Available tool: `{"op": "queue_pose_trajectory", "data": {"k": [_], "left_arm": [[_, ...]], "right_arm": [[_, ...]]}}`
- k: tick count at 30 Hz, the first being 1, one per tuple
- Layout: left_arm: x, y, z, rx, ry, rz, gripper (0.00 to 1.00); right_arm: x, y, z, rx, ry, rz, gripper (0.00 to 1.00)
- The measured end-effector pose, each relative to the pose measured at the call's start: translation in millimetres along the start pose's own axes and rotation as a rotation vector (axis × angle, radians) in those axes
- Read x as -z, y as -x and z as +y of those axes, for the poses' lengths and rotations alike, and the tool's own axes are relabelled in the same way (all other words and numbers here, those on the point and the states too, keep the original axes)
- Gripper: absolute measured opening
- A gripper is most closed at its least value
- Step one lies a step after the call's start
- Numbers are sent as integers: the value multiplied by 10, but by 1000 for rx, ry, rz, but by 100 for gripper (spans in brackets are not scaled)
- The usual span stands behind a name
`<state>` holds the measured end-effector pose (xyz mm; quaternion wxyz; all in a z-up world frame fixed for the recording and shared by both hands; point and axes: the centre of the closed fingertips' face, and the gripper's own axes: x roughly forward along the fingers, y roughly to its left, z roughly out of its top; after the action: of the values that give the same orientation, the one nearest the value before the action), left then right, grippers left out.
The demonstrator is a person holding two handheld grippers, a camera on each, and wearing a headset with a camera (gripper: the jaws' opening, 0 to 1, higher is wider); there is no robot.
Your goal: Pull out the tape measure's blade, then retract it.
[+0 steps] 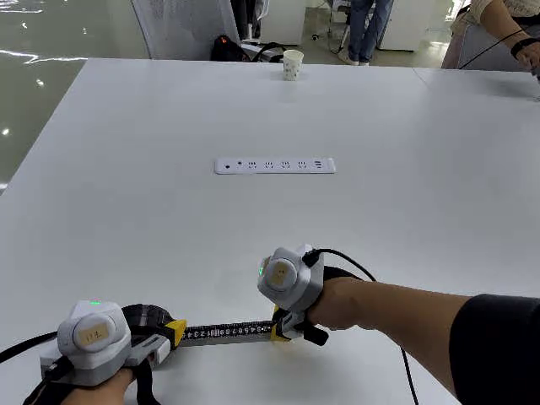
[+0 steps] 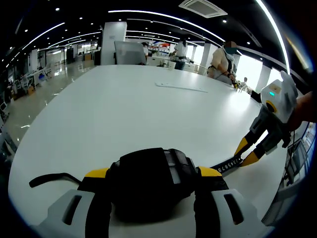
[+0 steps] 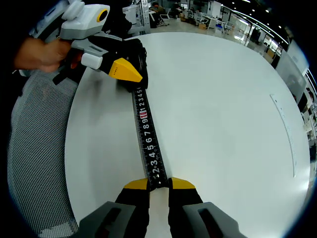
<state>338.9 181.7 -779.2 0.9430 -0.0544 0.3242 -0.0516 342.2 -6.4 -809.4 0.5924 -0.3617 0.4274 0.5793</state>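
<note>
The left claw (image 1: 173,329) is clamped on the black body of the tape measure (image 1: 148,319), which rests on the white counter (image 1: 126,169). In the left gripper view the body (image 2: 148,191) sits squarely between the yellow tips of that claw (image 2: 153,173), and the jaws press against its two sides. The blade (image 1: 226,331) runs out of the body along the counter surface, straight from the left claw to the right claw (image 1: 279,332). In the right gripper view the right claw (image 3: 158,184) has its yellow tips drawn nearly together, pinching the free end of the blade (image 3: 146,134). The printed numbers run away from this claw toward the left claw (image 3: 126,69), which grips the tape measure (image 3: 134,53) at the far end. From the left gripper view the right claw (image 2: 247,152) stands off to the right, angled down onto the blade (image 2: 227,167). The pulled-out length lies flat between the two claws. Well ahead of both claws a white power strip (image 1: 274,165) lies on the counter. Farther beyond it, near the far edge, stands a paper cup (image 1: 292,64).
</note>
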Motion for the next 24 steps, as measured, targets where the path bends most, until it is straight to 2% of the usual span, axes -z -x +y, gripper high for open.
{"op": "queue_pose_trajectory", "data": {"k": [19, 24], "left_arm": [[3, -10, 2, 1, 2, 4, 63], [7, -5, 1, 2, 2, 5, 63]], "right_arm": [[-53, -23, 18, -3, -12, 3, 10], [-69, -30, 26, -1, 7, 9, 10]]}}
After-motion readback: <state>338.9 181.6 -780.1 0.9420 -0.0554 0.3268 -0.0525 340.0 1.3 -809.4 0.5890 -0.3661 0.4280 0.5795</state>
